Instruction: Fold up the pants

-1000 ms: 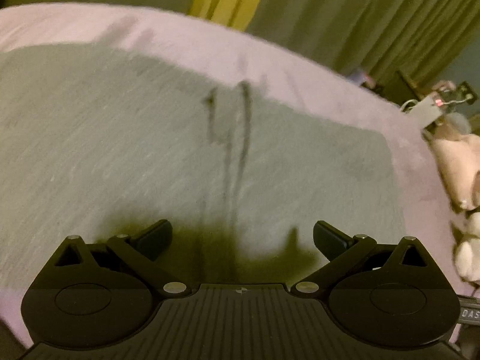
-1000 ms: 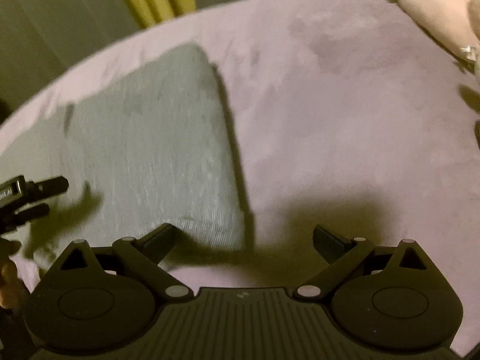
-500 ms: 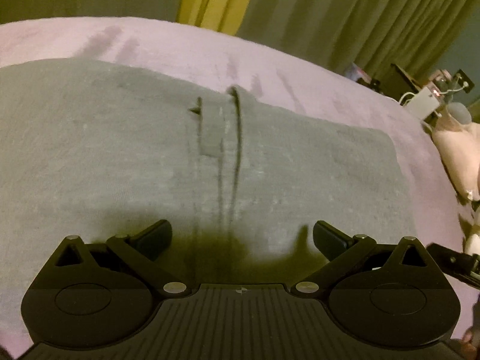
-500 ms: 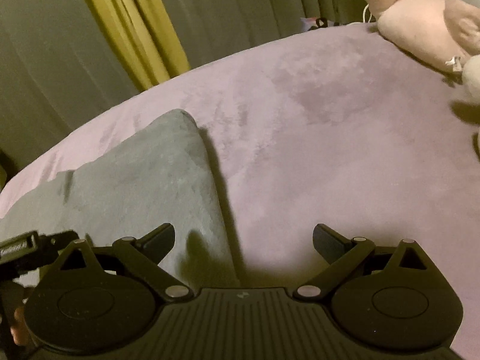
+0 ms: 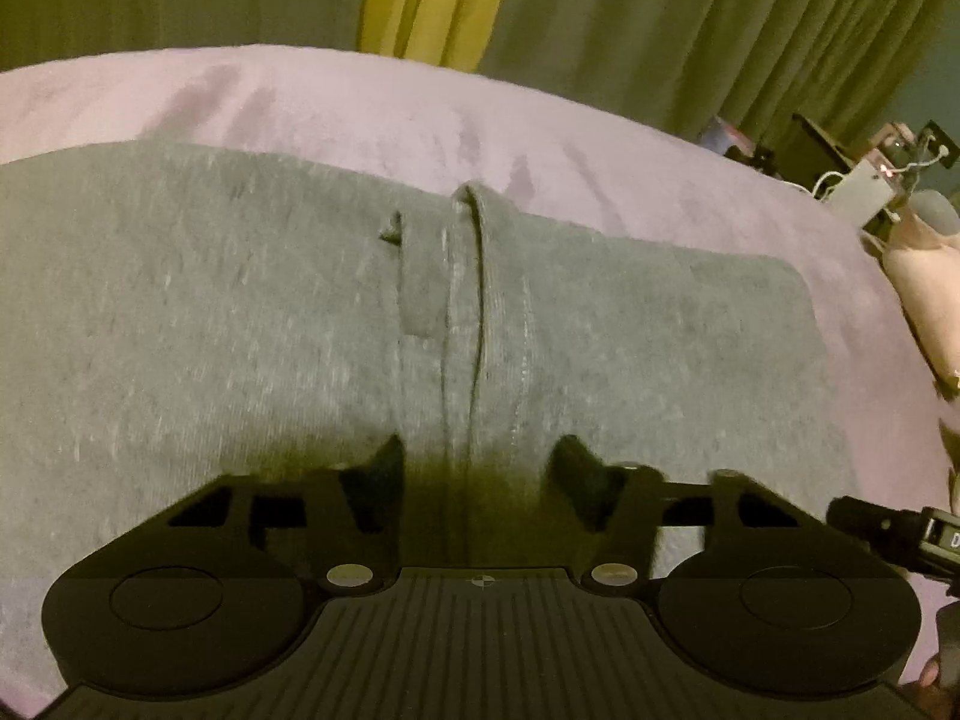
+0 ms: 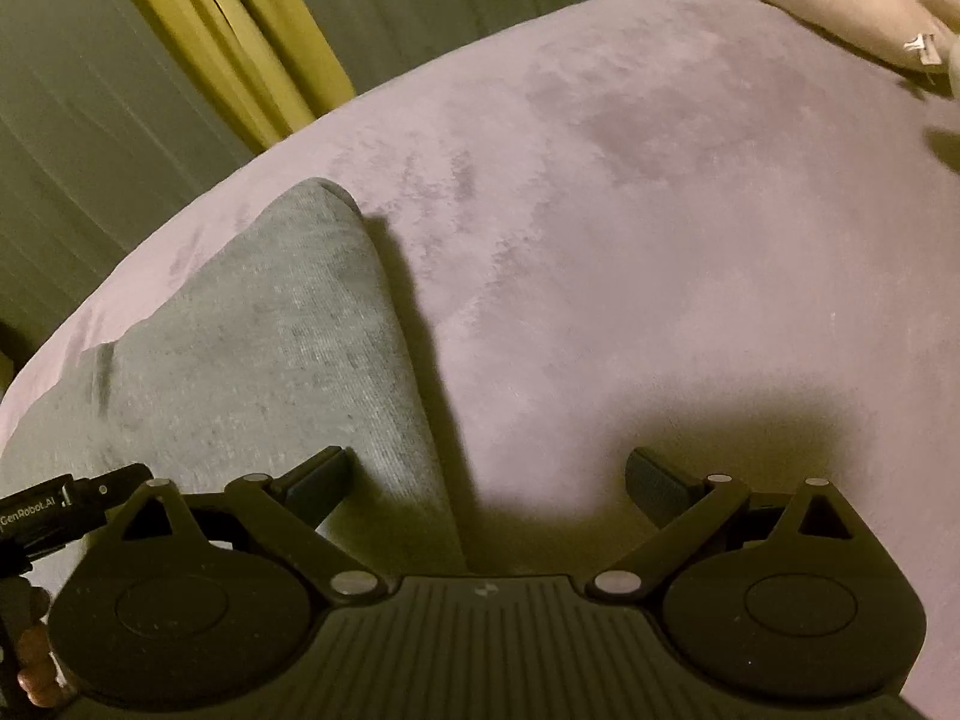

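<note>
Grey pants [image 5: 240,324] lie flat on a pink bed cover [image 5: 360,108], folded in a wide band with a seam and a small flap near the middle. My left gripper [image 5: 477,474] hovers low over the near edge at that seam, jaws partly closed with a gap between them, nothing held. In the right wrist view the pants' right end [image 6: 270,348] lies left of centre. My right gripper [image 6: 486,480] is open and empty, its left finger [image 6: 312,480] over the pants' near right corner.
Olive and yellow curtains [image 5: 432,0] hang behind the bed. Pale plush toys [image 6: 840,6] lie at the bed's right end. A cluttered stand with cables [image 5: 870,180] sits beyond. The other gripper's body shows at each view's edge [image 5: 888,531].
My left gripper's jaws have narrowed from wide open and it has come lower toward the seam. My right gripper has shifted a little, staying wide open at the pants' right corner.
</note>
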Motion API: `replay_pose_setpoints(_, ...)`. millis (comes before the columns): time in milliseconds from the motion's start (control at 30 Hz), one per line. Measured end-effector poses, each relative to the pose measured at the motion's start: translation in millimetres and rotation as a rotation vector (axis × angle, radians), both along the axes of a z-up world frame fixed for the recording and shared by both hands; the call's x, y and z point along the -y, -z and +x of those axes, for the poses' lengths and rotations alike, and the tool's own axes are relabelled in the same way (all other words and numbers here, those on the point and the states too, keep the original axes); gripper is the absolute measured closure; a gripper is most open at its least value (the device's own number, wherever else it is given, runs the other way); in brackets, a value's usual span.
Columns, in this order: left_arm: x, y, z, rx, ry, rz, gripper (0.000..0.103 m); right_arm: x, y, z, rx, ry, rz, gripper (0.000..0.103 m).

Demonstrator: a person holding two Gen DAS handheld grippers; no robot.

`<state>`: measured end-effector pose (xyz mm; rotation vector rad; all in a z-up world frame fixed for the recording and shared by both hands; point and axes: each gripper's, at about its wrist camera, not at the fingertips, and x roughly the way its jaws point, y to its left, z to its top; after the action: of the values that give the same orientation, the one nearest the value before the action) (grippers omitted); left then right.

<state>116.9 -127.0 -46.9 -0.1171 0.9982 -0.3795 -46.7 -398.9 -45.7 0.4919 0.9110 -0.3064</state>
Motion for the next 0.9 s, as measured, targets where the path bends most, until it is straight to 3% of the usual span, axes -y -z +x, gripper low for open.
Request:
replay_pose_setpoints(100,-4,-4,1,-0.006,-0.020,-0.021,0.069,-5,-3,-1,0.007,-0.019,-0.030,0.004)
replay_pose_setpoints(267,-9,-11,-4,0.027,-0.015,-0.068,0.079,-20,-10,-1,0.031,-0.088,-0.099,0.004)
replay_pose_setpoints(700,-38,-55,-10,0.132,-0.015,-0.153,0.083,-63,-22,3,0.002,-0.224,-0.256,0.004)
replay_pose_setpoints(833,-58,-81,-14,0.247,-0.045,-0.101,0.082,-76,-22,-1,0.015,-0.267,-0.232,0.004)
replay_pose_setpoints(900,-67,-79,-10,0.216,-0.028,-0.079,0.074,-84,-19,1,0.000,-0.309,-0.264,0.004)
